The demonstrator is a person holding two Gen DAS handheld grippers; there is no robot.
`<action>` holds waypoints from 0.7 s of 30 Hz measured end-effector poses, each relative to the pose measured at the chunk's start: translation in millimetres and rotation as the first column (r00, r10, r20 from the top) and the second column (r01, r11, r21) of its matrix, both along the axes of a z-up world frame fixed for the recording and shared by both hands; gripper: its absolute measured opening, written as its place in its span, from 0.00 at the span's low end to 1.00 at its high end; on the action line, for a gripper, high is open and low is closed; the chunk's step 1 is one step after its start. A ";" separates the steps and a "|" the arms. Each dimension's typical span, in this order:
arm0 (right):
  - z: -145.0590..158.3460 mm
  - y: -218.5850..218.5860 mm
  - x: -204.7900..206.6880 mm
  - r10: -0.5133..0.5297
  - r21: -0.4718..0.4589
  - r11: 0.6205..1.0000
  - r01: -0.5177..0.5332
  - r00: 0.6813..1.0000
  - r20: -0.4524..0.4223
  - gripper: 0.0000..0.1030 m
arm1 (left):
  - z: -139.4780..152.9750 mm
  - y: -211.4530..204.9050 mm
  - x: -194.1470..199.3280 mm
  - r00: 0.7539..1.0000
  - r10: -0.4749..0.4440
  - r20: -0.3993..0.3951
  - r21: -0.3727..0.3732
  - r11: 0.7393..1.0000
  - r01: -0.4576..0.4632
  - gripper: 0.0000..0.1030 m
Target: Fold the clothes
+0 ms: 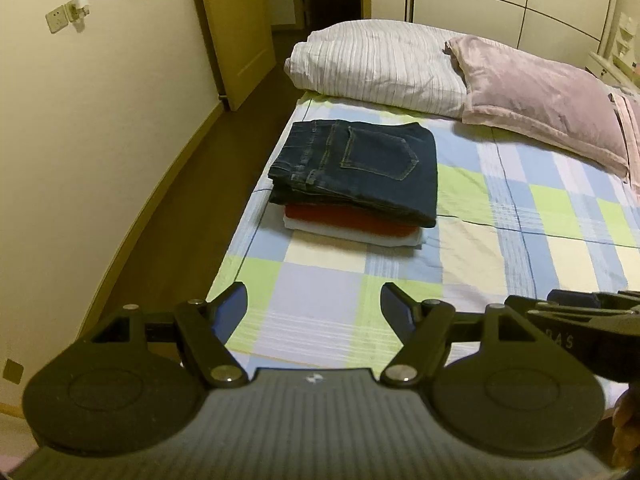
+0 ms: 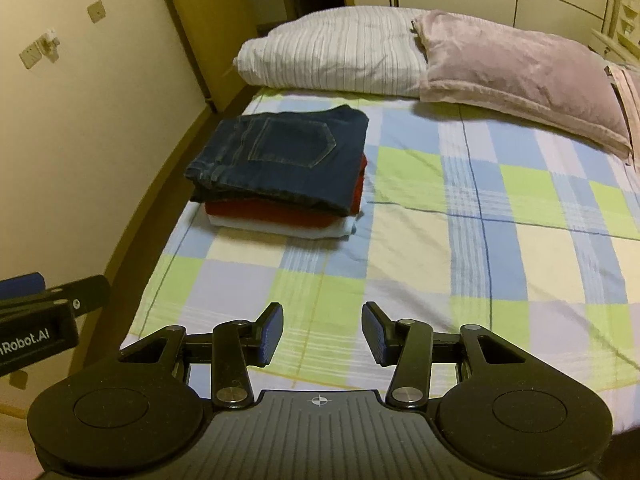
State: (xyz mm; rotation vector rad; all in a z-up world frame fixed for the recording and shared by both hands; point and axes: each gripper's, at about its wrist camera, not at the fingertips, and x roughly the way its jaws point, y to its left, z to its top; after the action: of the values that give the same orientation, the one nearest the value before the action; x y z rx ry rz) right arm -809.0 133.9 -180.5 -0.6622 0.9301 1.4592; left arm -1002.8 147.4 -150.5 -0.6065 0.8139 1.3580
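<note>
While both grippers hover, left fingers [image 1: 234, 304] wide apart, right fingers [image 2: 272, 332] parted, nothing held

Both cams sit low at the near edge of the bed [image 1: 320, 288], looking along their own fingers toward the far pillows [image 2: 520, 68]. The left wrist view sits a bit further left, catching more floor and wall; the right wrist view is shifted right. Both share the folded clothes stack [image 1: 356, 176] at mid distance, plus each other's gripper edge.

Each black tool [image 1: 314, 304] [image 2: 322, 330] has blue pads, silver screws, ribbed grey base, perhaps plastic.
</note>
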 end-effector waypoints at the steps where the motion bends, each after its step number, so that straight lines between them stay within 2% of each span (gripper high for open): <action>1: -2.6 2.9 -4.0 -0.005 -0.009 1.000 0.005 1.000 0.000 0.46 | -2.5 4.4 -3.7 1.000 -0.002 0.000 -0.005 1.000 0.002 0.68; 10: -24.8 20.9 -21.1 -0.045 -0.064 0.997 0.046 0.999 0.022 0.46 | -26.3 26.5 -20.0 0.999 -0.040 0.002 -0.060 0.997 0.040 0.68; 21: -34.4 43.7 -25.0 -0.078 -0.078 0.994 0.082 0.996 0.048 0.46 | -39.5 56.2 -20.5 0.997 -0.077 0.021 -0.070 0.994 0.079 0.68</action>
State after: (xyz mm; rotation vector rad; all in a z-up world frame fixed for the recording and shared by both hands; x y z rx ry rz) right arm -834.0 177.6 -214.9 -0.7061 0.9729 1.3367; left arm -1023.3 203.6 -190.0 -0.6349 0.8654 1.2552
